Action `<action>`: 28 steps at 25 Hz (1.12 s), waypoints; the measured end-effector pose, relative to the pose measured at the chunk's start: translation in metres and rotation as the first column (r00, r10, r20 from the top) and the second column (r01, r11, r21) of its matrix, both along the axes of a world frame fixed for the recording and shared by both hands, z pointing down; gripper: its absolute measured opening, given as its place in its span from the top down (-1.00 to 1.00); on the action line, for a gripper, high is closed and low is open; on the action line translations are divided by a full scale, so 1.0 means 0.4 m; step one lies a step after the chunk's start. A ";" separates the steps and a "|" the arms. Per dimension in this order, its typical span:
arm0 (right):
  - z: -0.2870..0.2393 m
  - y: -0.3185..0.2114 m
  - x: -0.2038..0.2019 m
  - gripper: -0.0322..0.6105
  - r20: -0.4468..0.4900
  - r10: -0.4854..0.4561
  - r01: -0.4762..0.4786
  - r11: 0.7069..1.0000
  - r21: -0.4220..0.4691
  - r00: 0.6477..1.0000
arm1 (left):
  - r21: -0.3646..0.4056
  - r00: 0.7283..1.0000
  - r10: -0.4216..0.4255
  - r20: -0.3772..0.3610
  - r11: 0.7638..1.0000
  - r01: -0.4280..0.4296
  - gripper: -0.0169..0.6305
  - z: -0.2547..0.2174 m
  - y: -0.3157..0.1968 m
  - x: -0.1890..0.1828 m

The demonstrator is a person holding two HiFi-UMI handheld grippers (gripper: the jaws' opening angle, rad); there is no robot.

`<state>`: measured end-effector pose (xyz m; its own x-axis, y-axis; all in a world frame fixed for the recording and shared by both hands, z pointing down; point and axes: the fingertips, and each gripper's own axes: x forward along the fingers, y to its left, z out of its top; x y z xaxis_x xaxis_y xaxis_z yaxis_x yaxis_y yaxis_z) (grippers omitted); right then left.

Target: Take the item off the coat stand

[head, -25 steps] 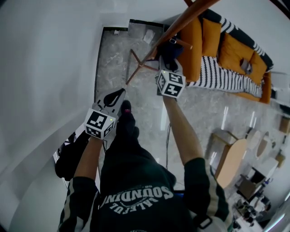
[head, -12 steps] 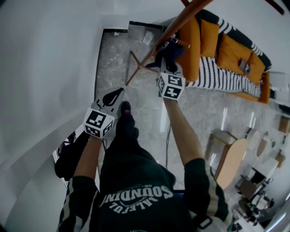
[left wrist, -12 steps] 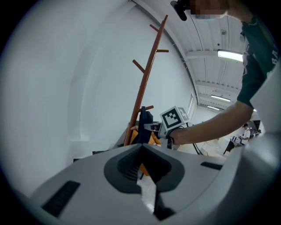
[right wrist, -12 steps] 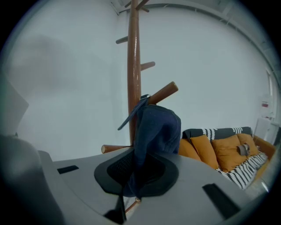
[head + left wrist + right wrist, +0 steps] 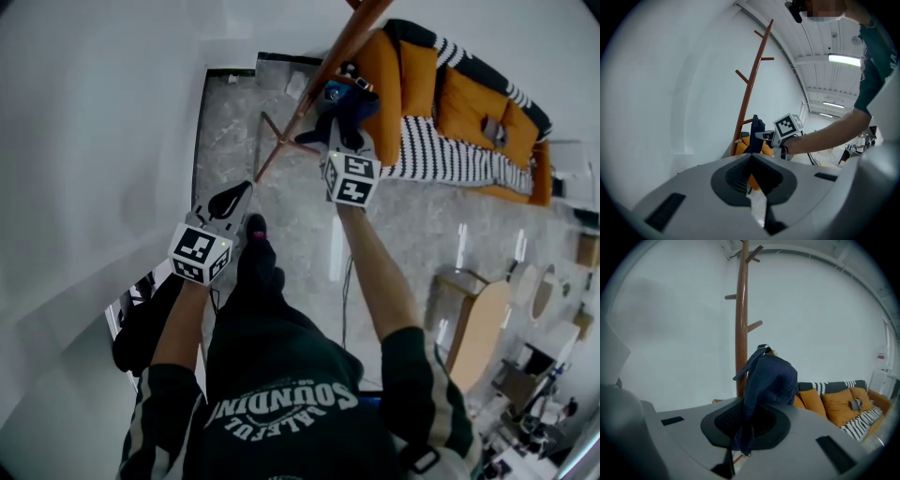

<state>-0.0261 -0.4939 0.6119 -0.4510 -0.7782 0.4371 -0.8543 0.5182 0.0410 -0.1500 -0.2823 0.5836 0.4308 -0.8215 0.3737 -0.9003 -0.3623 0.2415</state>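
A brown wooden coat stand (image 5: pixel 330 64) rises by the white wall, and its pole (image 5: pixel 741 310) carries short pegs. A dark blue fabric item (image 5: pixel 771 376), perhaps a cap, hangs beside the pole at a low peg. The peg under it is hidden. My right gripper (image 5: pixel 743 427) is shut on the item's lower edge; from the head camera the gripper (image 5: pixel 339 129) reaches up to the blue item (image 5: pixel 342 101). My left gripper (image 5: pixel 232 200) is held lower left, away from the stand, jaws together and empty. In its own view the left gripper (image 5: pixel 752 180) faces the stand (image 5: pixel 749 91) and the item (image 5: pixel 755 133).
An orange sofa (image 5: pixel 469 103) with a striped throw stands right of the stand. The stand's legs (image 5: pixel 277 142) spread over the grey marble floor. A round wooden table (image 5: pixel 478 328) is at the right. The white wall (image 5: pixel 94 141) runs along the left. My foot (image 5: pixel 255 227) is below the stand.
My right gripper's jaws have closed on the dark blue item at the stand. The left gripper has stayed in place.
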 end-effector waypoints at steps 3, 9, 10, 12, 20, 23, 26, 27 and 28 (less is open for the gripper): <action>-0.021 0.020 0.023 0.83 0.002 -0.001 0.001 1.000 0.009 1.000 | 0.010 1.000 0.006 0.004 1.000 -0.006 0.95 -0.018 0.017 0.021; -0.060 0.085 0.067 0.83 -0.005 0.002 -0.002 1.000 0.026 1.000 | 0.031 1.000 0.016 0.010 0.999 -0.016 0.95 -0.046 0.080 0.058; -0.067 0.097 0.075 0.83 -0.006 0.001 -0.001 1.000 0.030 1.000 | 0.036 1.000 0.017 0.013 0.999 -0.018 0.95 -0.051 0.089 0.064; -0.081 0.124 0.093 0.83 -0.009 0.000 0.001 0.999 0.035 1.000 | 0.047 1.000 0.020 0.020 0.999 -0.021 0.95 -0.061 0.107 0.074; -0.147 0.257 0.174 0.83 0.012 -0.043 0.042 0.998 0.040 0.999 | 0.087 0.998 0.007 0.060 0.996 -0.012 0.95 -0.122 0.164 0.109; -0.185 0.321 0.194 0.83 0.032 -0.068 0.066 0.996 0.057 0.997 | 0.110 0.998 -0.006 0.070 0.994 -0.002 0.95 -0.151 0.194 0.119; -0.225 0.389 0.213 0.84 0.056 -0.099 0.094 0.993 0.078 0.994 | 0.129 0.997 -0.012 0.082 0.992 0.002 0.95 -0.183 0.220 0.134; -0.239 0.409 0.219 0.84 0.064 -0.109 0.104 0.991 0.087 0.992 | 0.137 0.996 -0.013 0.087 0.991 0.000 0.95 -0.196 0.225 0.139; -0.255 0.430 0.224 0.84 0.073 -0.120 0.113 0.989 0.093 0.990 | 0.146 0.996 -0.013 0.092 0.989 -0.001 0.95 -0.210 0.227 0.145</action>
